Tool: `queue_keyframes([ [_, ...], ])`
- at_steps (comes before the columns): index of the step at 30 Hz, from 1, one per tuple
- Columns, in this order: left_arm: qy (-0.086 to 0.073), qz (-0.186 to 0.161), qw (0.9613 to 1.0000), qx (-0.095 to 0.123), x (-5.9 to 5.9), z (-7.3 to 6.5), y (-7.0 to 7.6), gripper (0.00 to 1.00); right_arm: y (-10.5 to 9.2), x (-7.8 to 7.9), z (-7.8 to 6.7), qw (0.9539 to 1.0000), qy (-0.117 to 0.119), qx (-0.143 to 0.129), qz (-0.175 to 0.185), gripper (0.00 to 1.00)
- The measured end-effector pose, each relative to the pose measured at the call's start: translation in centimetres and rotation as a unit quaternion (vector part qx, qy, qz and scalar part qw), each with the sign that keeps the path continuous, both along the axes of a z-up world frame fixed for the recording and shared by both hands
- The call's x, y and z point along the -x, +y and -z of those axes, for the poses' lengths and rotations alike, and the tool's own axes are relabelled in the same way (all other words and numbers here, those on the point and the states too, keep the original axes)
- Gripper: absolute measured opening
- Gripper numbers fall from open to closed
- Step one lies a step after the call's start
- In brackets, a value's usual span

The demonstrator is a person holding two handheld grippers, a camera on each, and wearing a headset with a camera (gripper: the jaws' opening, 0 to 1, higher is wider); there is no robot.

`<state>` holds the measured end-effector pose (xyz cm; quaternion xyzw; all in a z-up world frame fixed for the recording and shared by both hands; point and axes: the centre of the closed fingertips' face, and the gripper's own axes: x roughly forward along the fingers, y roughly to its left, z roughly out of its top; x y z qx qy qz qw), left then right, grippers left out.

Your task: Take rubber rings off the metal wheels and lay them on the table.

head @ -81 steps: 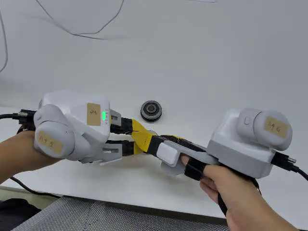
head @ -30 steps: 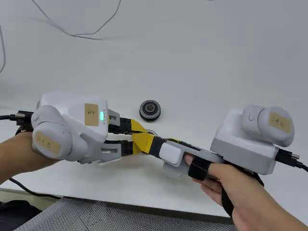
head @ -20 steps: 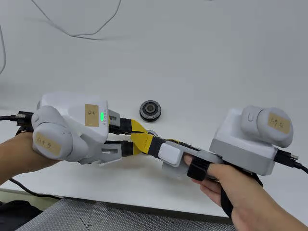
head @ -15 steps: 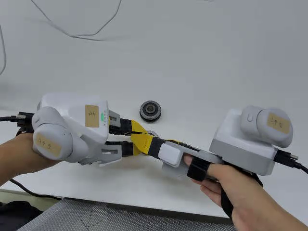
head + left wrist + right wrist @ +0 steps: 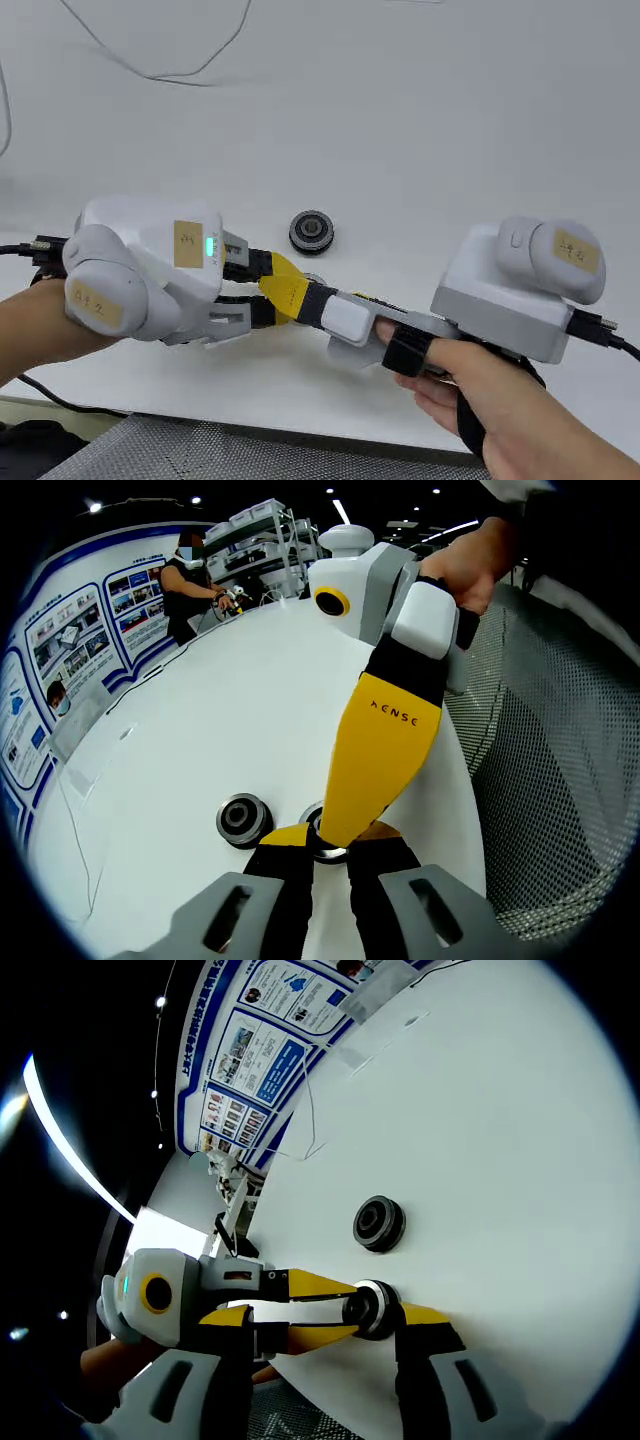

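left gripper (image 5: 328,842) clamped on metal wheel (image 5: 372,1308); right gripper (image 5: 328,1317) spread, jaws set astride same wheel. second wheel (image 5: 312,231) seen just beyond both, on worktop (image 5: 450,150).

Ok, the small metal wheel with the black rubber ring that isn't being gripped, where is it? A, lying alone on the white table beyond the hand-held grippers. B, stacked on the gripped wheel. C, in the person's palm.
A: the free metal wheel with its black rubber ring lies alone on the white table, beyond the left hand-held gripper and right hand-held gripper, apart from the gripped wheel.
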<state>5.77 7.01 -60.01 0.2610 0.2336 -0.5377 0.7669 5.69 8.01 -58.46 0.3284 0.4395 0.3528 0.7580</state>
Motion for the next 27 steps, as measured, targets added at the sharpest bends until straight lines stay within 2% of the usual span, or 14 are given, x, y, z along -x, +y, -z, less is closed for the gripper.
queue_keyframes([
  [5,0.002,-0.005,1.0000,0.005,-0.03,0.04,0.06,0.12,-0.06,-0.20,0.46,1.0000,0.001,0.001,0.002,0.60],
  [7,0.002,-0.002,1.0000,0.003,0.07,0.02,0.04,0.12,0.13,-0.14,0.12,1.0000,0.002,-0.007,0.001,0.60],
  [9,0.000,-0.002,1.0000,0.001,0.09,0.00,0.04,0.12,0.11,-0.07,0.18,0.9999,-0.011,0.003,-0.009,0.61],
  [13,0.002,-0.002,1.0000,0.001,0.12,-0.08,-0.01,0.12,-0.11,0.26,0.27,0.9998,-0.012,0.009,-0.013,0.60],
  [14,0.001,-0.001,1.0000,0.001,0.10,-0.05,0.03,0.12,-0.38,0.27,0.35,0.9995,-0.020,0.019,-0.014,0.59],
  [17,0.001,-0.002,1.0000,0.002,0.08,-0.01,0.08,0.12,-0.63,0.10,0.25,0.9991,-0.031,0.025,-0.014,0.59],
  [20,0.001,-0.002,1.0000,0.002,0.07,0.00,0.10,0.12,-0.46,-0.18,-0.18,0.9997,-0.024,0.004,-0.003,0.59],
  [24,0.001,-0.002,1.0000,0.002,0.04,0.04,0.14,0.12,-0.15,-0.22,-0.28,0.9996,-0.027,0.001,-0.004,0.59],
  [27,0.001,-0.002,1.0000,0.002,0.00,0.11,0.20,0.12,0.02,0.07,-0.01,0.9998,-0.021,0.000,-0.007,0.59],
])
